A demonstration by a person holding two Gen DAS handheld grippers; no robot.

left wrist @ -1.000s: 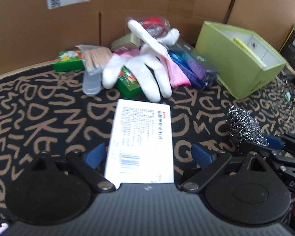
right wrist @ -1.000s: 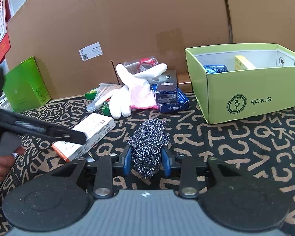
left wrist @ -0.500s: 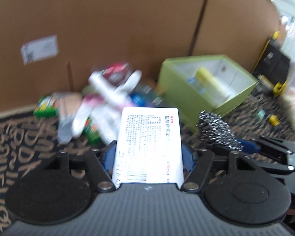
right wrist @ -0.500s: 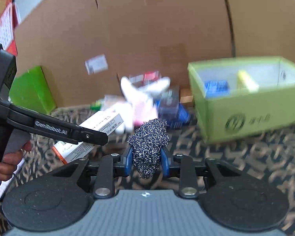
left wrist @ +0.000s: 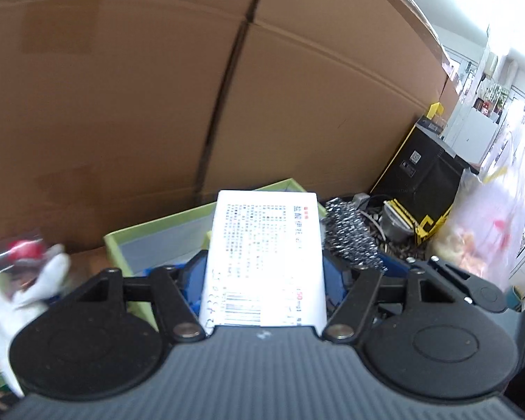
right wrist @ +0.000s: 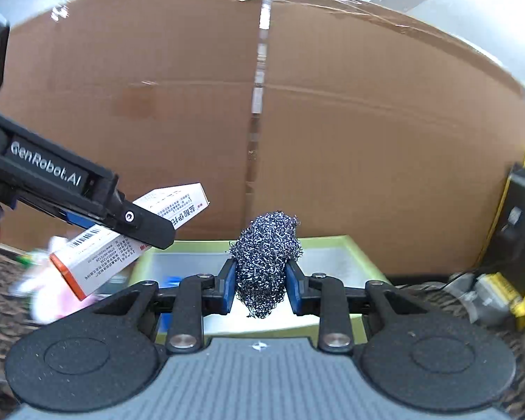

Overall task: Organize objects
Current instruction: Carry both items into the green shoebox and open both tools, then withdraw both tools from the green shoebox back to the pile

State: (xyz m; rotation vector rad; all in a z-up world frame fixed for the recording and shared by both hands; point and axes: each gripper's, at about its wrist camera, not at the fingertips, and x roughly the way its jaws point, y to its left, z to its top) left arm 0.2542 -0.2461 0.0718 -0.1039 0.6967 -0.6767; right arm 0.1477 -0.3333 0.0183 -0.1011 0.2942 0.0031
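Two things were in the air at this moment, one in each of your grippers, so I judge that you were in the carry step, bringing both to the green box (right wrist: 336, 245). Your left gripper (left wrist: 264, 280) had its blue pads closed on the sides of the white medicine box (left wrist: 266, 255), which stood out forward between the fingers. Your right gripper (right wrist: 260, 285) was clamped on the steel wool scourer (right wrist: 266, 262), and the ball bulged above and below the pads. In the right wrist view the green box lay just behind and below the scourer, in front of the cardboard wall (right wrist: 367, 122); inside it something blue showed, too small to name. The next move, I think, called for you to bring each gripper over the open box, lower it and only then let go. Both grippers pointed somewhat downward toward the box, the left one crossing in from the left side with the medicine box tilted.
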